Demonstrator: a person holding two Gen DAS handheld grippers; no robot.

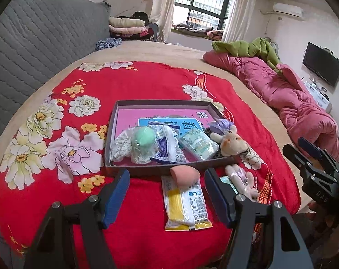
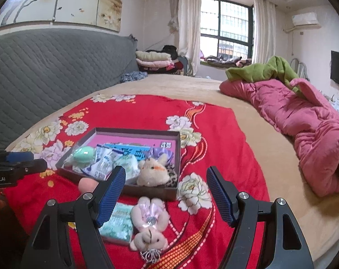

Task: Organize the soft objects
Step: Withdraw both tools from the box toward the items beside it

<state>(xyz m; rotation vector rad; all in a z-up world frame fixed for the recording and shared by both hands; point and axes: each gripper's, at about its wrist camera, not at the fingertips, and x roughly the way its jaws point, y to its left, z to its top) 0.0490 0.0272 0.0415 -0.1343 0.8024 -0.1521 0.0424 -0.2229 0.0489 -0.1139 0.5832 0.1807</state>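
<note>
While several soft items are already gathered in the shallow brown cardboard box with the pink printed floor [image 1: 112, 132], the task is judged to be a little over half complete. Inside the box, at the centre of the left wrist view, a mint-green egg-shaped sponge in clear wrapping [image 1: 144, 137], a white-and-blue crinkled plastic packet [image 1: 166, 144], a pale green tissue pack [image 1: 197, 144], a purple fabric flower [image 1: 221, 125] and a beige plush rabbit [image 1: 233, 142] are seen lying close together; the rabbit leans over the box's near right wall.

Four items are left outside, on the red floral blanket [image 1: 135, 83] just below the box. A peach teardrop make-up sponge [image 1: 184, 174] is seen against the box's near wall, resting on the upper end of a flat yellow-and-white sachet [image 1: 185, 204]. To the lower right, a small pink plush bunny with a beaded charm [image 2: 150, 220] lies beside a second green tissue pack [image 2: 119, 223], the two touching.

The left gripper [image 1: 167, 192] is held with its blue pads wide apart above the sachet, nothing pressed between them. The right gripper [image 2: 166, 194] is likewise spread and empty, positioned over the bunny. Transfer of these four items into the box is judged to remain.
</note>
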